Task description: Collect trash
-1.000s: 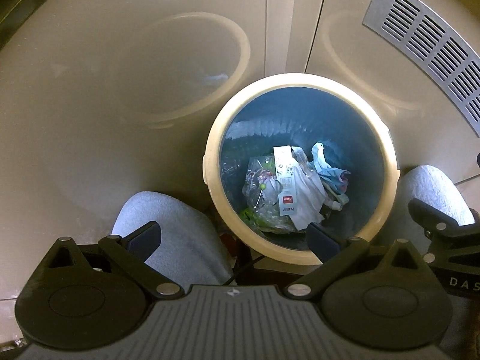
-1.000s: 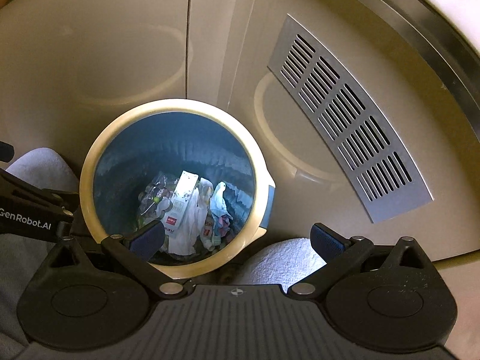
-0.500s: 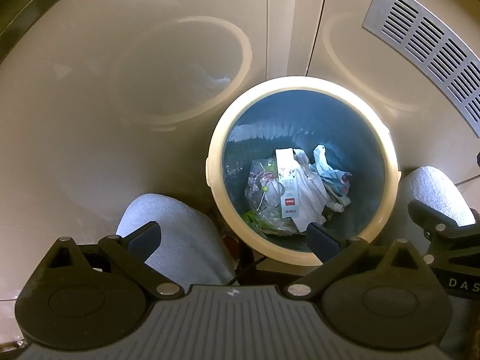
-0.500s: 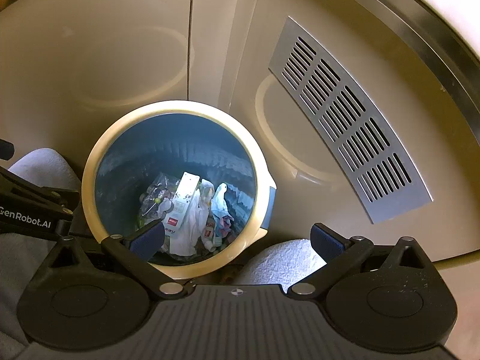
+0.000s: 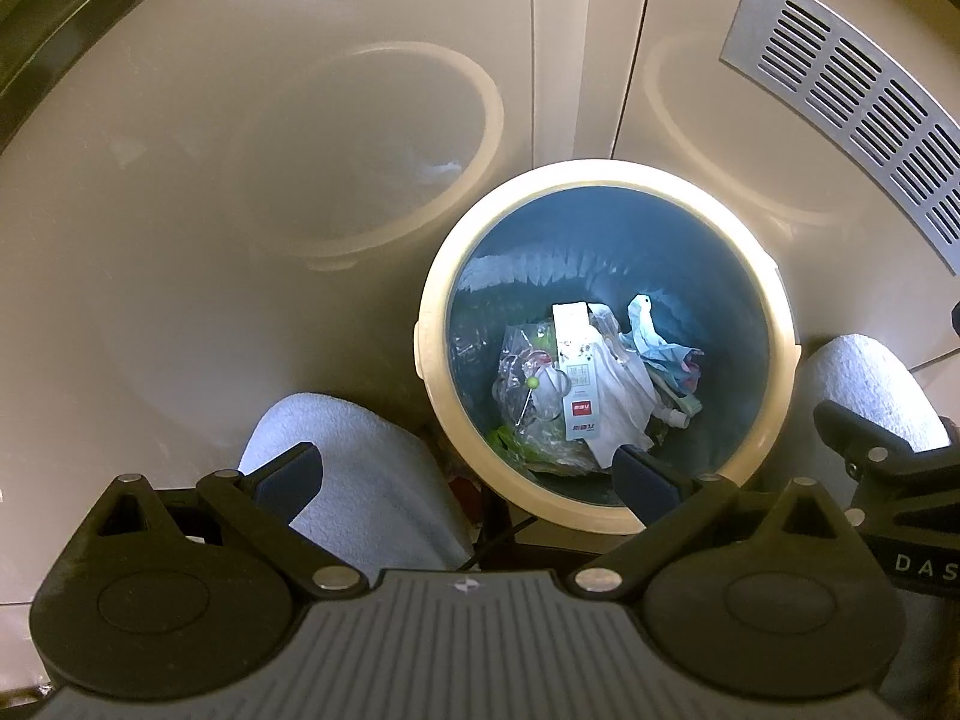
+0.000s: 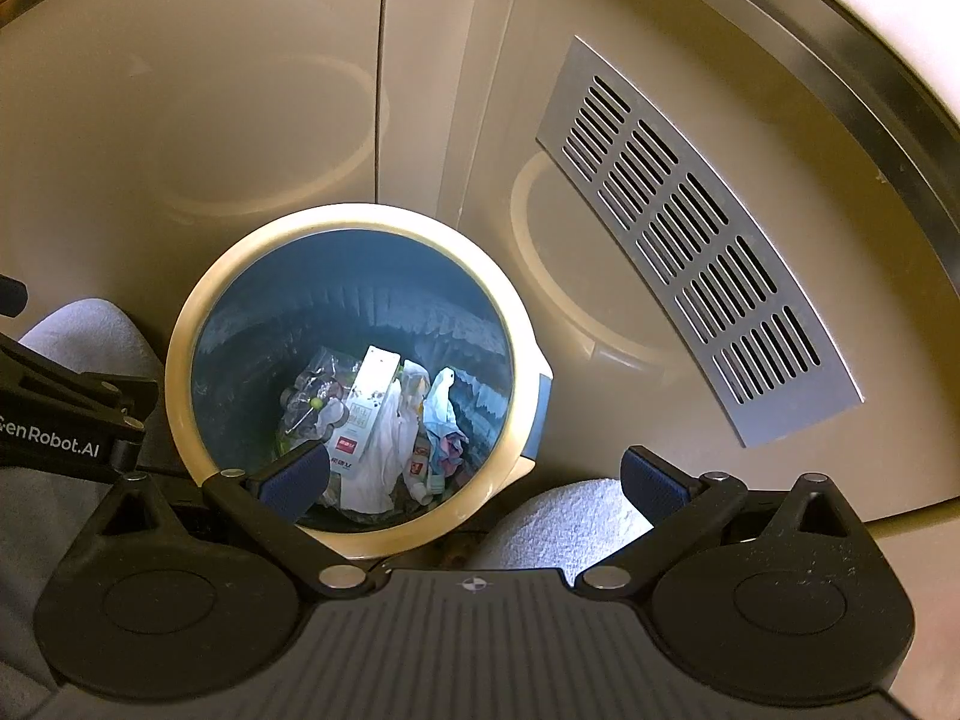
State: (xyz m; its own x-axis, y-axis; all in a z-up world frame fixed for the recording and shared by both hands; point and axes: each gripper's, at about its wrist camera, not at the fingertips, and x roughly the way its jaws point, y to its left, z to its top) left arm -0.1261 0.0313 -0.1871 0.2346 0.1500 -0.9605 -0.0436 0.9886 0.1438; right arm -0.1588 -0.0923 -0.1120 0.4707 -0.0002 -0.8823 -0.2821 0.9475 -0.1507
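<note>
1. We hold our left gripper (image 5: pixel 465 483) and right gripper (image 6: pixel 474 480) above a cream-rimmed bin (image 5: pixel 780 372), jaws spread, empty.
2. Trash (image 5: pixel 576 396) lies at the bin's bottom: wrappers, white paper.

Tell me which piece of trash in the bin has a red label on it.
The long white carton lying in the middle of the bin: it has a red square near its lower end. The clear plastic wrap left of it and the white cloth have none.
</note>
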